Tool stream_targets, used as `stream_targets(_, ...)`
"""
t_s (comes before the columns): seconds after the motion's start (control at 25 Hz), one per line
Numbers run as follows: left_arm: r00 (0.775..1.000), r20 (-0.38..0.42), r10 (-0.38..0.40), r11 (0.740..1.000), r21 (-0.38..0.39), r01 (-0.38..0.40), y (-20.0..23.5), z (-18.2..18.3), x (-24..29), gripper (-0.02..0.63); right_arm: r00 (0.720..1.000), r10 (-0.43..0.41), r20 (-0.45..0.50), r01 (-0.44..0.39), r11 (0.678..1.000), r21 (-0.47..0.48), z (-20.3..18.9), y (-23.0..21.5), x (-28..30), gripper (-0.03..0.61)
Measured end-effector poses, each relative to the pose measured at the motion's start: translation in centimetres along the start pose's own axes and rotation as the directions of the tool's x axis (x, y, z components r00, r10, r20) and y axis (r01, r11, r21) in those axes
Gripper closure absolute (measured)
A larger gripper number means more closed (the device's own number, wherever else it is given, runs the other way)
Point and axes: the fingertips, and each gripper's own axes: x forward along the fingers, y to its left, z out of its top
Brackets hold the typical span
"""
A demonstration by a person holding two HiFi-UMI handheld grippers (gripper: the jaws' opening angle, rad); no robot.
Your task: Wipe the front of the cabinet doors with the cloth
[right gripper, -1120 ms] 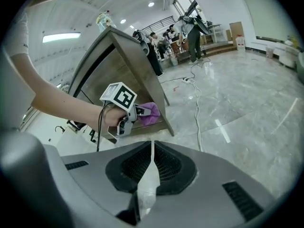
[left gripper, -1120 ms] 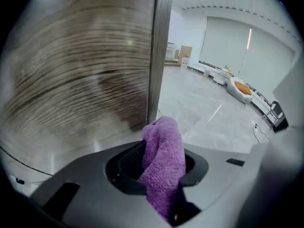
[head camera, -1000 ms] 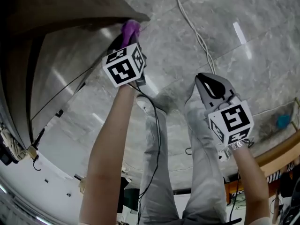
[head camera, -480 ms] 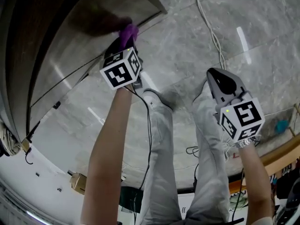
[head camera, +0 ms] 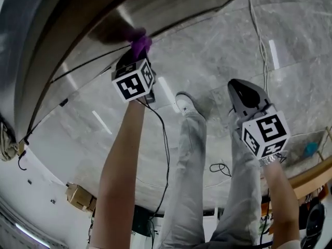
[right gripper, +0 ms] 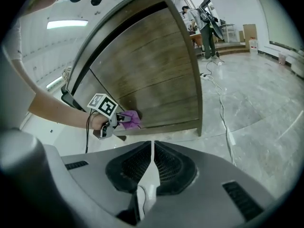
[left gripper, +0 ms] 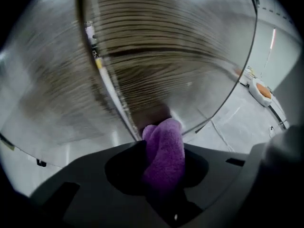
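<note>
A purple cloth (head camera: 139,44) is clamped in my left gripper (head camera: 132,56) and pressed against the lower part of a wooden cabinet door (head camera: 155,7). Seen from the left gripper view, the cloth (left gripper: 164,153) sticks out between the jaws and touches the wood-grain door (left gripper: 156,56). From the right gripper view the left gripper (right gripper: 116,120) and cloth (right gripper: 129,118) sit low on the door (right gripper: 152,75), near its bottom edge. My right gripper (head camera: 244,95) is held apart over the floor, jaws shut with nothing between them (right gripper: 152,148).
A grey marble floor (head camera: 218,61) lies below, with a white cable (head camera: 259,30) running across it. The person's legs and a shoe (head camera: 187,104) stand between the grippers. People stand by a desk far back (right gripper: 202,23). A cardboard box (head camera: 78,196) is at the lower left.
The left gripper has slid the cloth along the lower cabinet door, and the view has shifted so more of the door front shows. The right gripper stays shut and roughly in place.
</note>
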Motion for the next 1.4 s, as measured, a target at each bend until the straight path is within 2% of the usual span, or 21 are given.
stream_targets(0.28,0.999,-0.031,0.019,0.999,-0.048,-0.020,6.0,-2.5,-1.4,0.497,0.999,0.035,-0.031,-0.036,0.999,-0.021,0.1,5.7,2.8,0.543)
stream_targets(0.4,0.998,-0.053,0.026,0.998,-0.059,-0.029,6.2,-3.8,-2.0,0.499,0.999,0.039,-0.032,-0.039,0.999,-0.008,0.1,6.2,3.1,0.543)
stream_targets(0.56,0.997,-0.082,0.014,1.000,0.000,-0.014,4.6,-5.1,-2.4,0.499,0.999,0.051,-0.009,-0.051,0.999,0.009,0.5,6.2,3.1,0.543)
stream_targets(0.76,0.995,-0.093,-0.041,0.996,0.070,0.048,-2.3,-4.6,-1.5,0.499,0.998,0.062,0.002,-0.062,0.998,0.027,0.0,3.7,1.2,0.543)
stream_targets(0.96,0.991,-0.080,-0.112,0.986,0.117,0.120,-12.4,-1.6,0.7,0.499,0.999,0.042,-0.017,-0.041,0.998,0.051,-2.2,-2.2,-2.8,0.543)
stream_targets(1.16,0.981,-0.086,-0.174,0.971,0.150,0.186,-21.9,1.7,3.7,0.499,0.999,-0.051,-0.014,0.052,0.991,0.119,-4.5,-11.2,-7.8,0.543)
stream_targets(1.28,0.980,-0.082,-0.182,0.965,0.175,0.194,-26.5,3.3,5.9,0.499,0.992,-0.124,0.005,0.121,0.976,0.181,-6.2,-17.2,-10.5,0.543)
stream_targets(1.4,0.979,-0.092,-0.181,0.967,0.162,0.194,-30.3,3.8,8.1,0.499,0.982,-0.189,0.009,0.181,0.954,0.237,-8.2,-22.0,-12.7,0.543)
